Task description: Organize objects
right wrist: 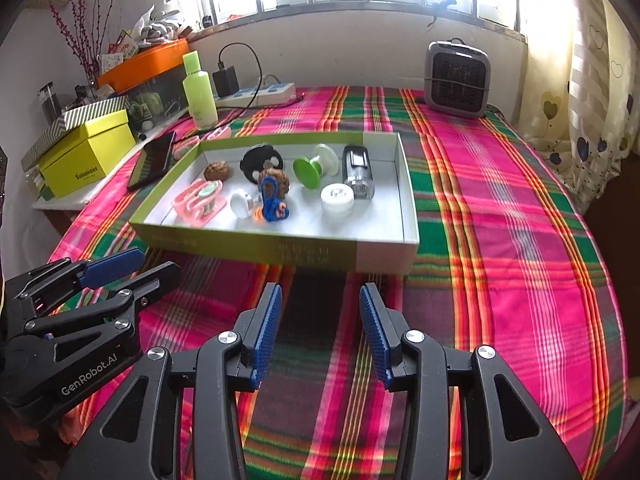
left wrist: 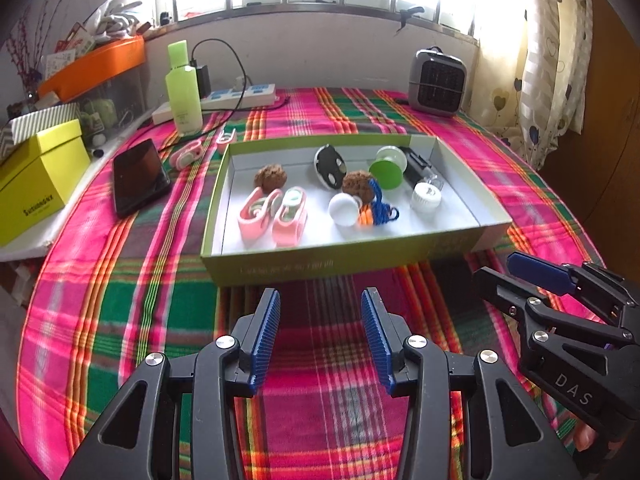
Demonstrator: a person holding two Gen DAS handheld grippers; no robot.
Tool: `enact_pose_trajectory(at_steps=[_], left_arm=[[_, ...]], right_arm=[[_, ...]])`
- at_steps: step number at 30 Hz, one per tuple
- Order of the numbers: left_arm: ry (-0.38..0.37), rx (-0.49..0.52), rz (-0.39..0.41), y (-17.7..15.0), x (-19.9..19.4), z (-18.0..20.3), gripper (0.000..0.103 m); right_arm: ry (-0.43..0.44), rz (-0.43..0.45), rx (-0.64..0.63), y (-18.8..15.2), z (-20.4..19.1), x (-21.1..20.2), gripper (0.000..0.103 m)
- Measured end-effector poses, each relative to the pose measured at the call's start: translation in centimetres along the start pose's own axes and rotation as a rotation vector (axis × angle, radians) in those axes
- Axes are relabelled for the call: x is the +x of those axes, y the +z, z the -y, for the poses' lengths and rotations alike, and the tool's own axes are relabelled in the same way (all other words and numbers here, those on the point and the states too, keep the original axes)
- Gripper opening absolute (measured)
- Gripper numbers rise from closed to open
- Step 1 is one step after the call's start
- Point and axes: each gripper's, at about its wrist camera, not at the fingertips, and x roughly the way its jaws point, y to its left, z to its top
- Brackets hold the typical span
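A shallow green box (left wrist: 280,266) (right wrist: 248,246) with a white inside sits on the plaid cloth. It holds two pink clips (left wrist: 272,216) (right wrist: 198,200), two brown walnuts (left wrist: 271,177), a black oval item (left wrist: 330,168), a green spool (left wrist: 386,170) (right wrist: 308,168), a white cap (left wrist: 426,196) (right wrist: 337,198), a white ball (left wrist: 343,209), blue cord (left wrist: 382,206) (right wrist: 274,200) and a clear-and-black bottle (right wrist: 358,172). My left gripper (left wrist: 320,332) is open and empty, in front of the box. My right gripper (right wrist: 319,330) is open and empty beside it.
A black phone (left wrist: 138,176), a green bottle (left wrist: 183,88), a power strip (left wrist: 240,96) and two more pink clips (left wrist: 186,154) lie left and behind the box. A grey heater (left wrist: 438,82) stands at back right. Yellow (left wrist: 36,184) and orange boxes sit on the left shelf.
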Motion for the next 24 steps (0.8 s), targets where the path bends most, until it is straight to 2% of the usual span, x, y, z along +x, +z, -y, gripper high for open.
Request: enact_pose_trajectory(at_steps=[9,17,22,24], left_arm=[[0.021,-0.011,-0.032,-1.9,-0.3,-0.3,0.041],[0.027,-0.013,-0.057,-3.3,-0.2,-0.1,0.041],[0.028,-0.015,-0.052,-3.4,-0.2,0.0,0.042],[0.024,-0.024,-0.047,-3.4,-0.2,-0.1,0.042]], right_arm=[[-0.033,-0.037,0.002,-2.3,-0.4,-0.1,0.047],[-0.044,-0.048,0.025,-3.2,-0.1,-0.3,0.047],[-0.081,-0.055,0.019,-3.6,-0.2,-0.4,0.048],[-0.090,-0.058,0.015,-3.7,-0.3,-0.5,0.054]])
